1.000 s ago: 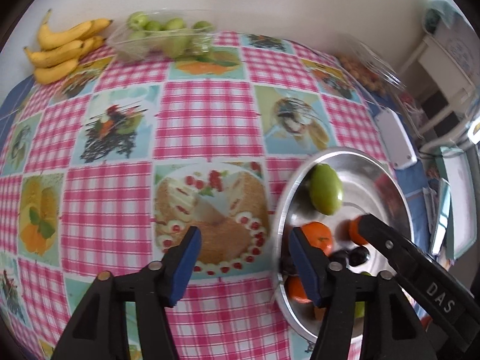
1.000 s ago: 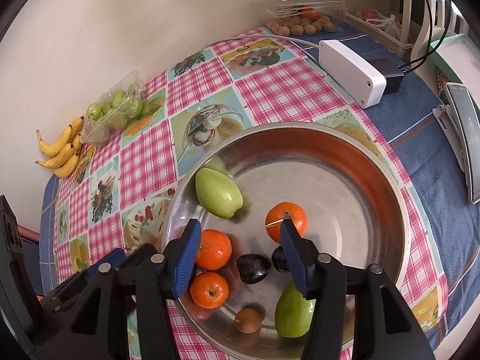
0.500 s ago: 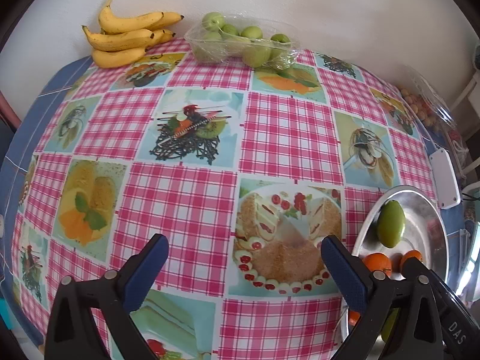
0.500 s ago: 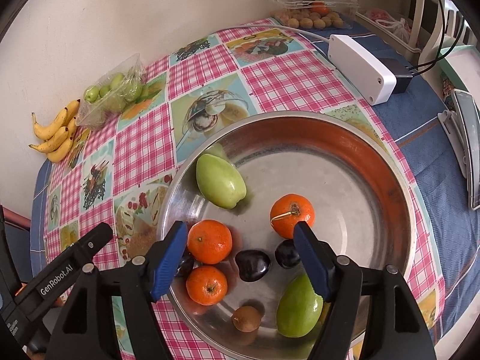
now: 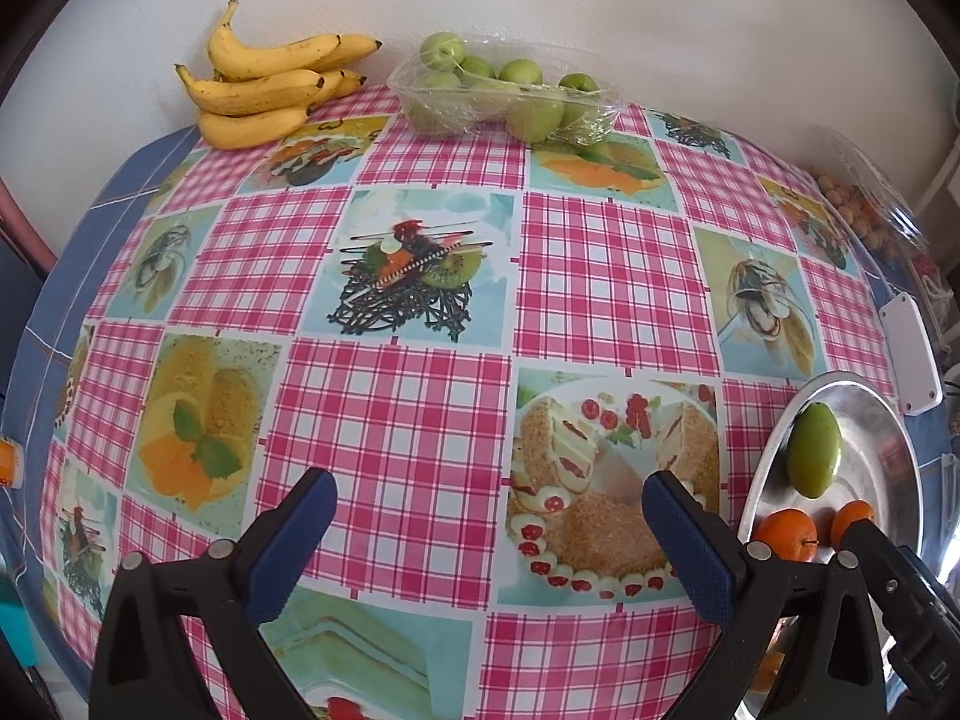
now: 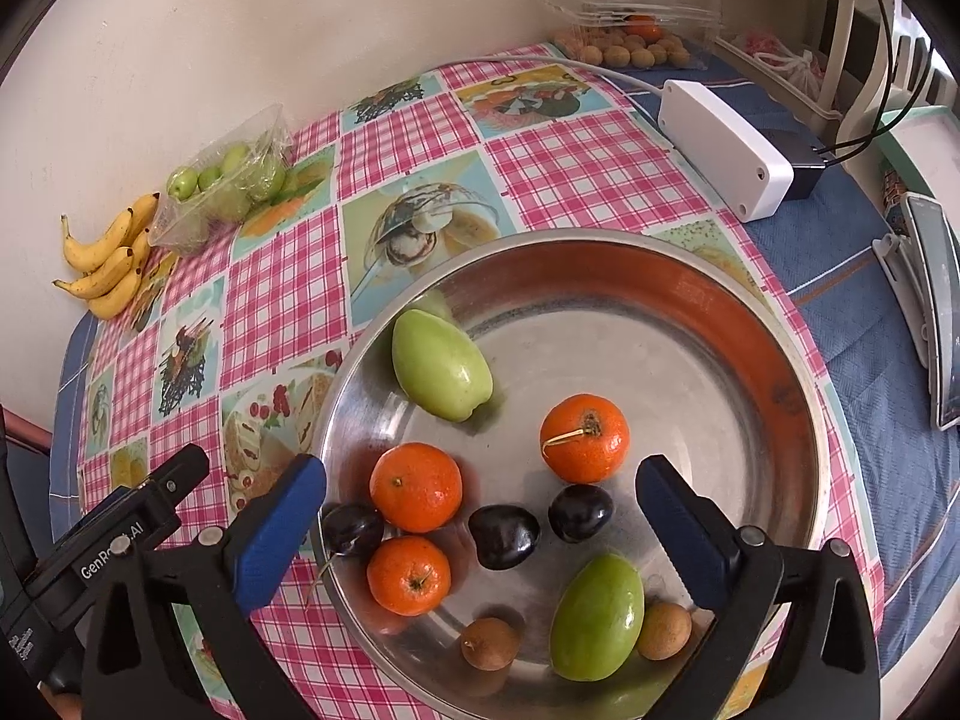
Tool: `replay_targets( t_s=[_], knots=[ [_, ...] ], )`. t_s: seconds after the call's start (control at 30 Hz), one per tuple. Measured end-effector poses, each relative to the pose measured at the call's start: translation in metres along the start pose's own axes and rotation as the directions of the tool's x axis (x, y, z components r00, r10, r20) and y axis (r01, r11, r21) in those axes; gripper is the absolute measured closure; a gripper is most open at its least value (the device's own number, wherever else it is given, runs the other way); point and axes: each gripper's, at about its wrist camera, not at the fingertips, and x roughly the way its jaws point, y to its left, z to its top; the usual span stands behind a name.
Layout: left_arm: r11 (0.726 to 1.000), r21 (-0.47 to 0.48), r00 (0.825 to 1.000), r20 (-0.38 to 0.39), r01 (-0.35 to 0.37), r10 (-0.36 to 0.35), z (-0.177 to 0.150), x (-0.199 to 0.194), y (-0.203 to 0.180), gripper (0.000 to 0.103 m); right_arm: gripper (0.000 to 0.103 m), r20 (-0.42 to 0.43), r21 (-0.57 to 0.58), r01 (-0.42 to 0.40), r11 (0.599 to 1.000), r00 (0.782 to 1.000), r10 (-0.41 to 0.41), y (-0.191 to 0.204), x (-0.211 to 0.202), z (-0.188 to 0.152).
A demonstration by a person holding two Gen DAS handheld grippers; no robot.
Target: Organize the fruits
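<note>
A steel bowl holds two green mangoes, three oranges, three dark plums and two small brown fruits. My right gripper hangs over the bowl's near side. Its jaws are opening, and they straddle the oranges and plums without touching any. My left gripper stands open and empty over the checked tablecloth, left of the bowl. At the far wall lie bananas and a clear pack of small green fruits.
A white box with a cable and a black adapter sit behind the bowl. A clear tub of brown fruits stands at the far right corner. A flat device lies on the blue cloth at the right edge.
My left gripper swung left from the bowl's rim to over the tablecloth and its jaws spread wide. The right gripper stayed over the bowl while its jaws widened.
</note>
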Motion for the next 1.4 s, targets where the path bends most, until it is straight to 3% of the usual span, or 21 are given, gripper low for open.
replay_targets(
  t_s=[0.3,0.6,0.77,1.4],
  knots=[
    [0.998,0.005,0.998,0.001,-0.058,0.058,0.000,-0.002,0.004,0.000,0.000,-0.007,-0.014,0.002,1.000,1.000,-0.002,0.002,0.001,-0.002],
    [0.996,0.024,0.993,0.078,-0.087,0.085,-0.003,-0.019,0.004,0.000,0.000,-0.005,-0.032,-0.004,0.999,1.000,0.004,0.006,-0.003,-0.006],
    [0.982,0.065,0.978,0.119,-0.179,0.171,-0.007,-0.026,-0.001,0.000,0.000,-0.006,-0.041,-0.008,0.999,1.000,0.008,0.009,-0.005,-0.010],
    [0.978,0.107,0.980,0.102,-0.180,0.170,-0.044,-0.045,0.016,0.000,0.000,0.000,-0.053,0.003,0.999,1.000,-0.003,0.012,-0.020,-0.045]
  ],
)
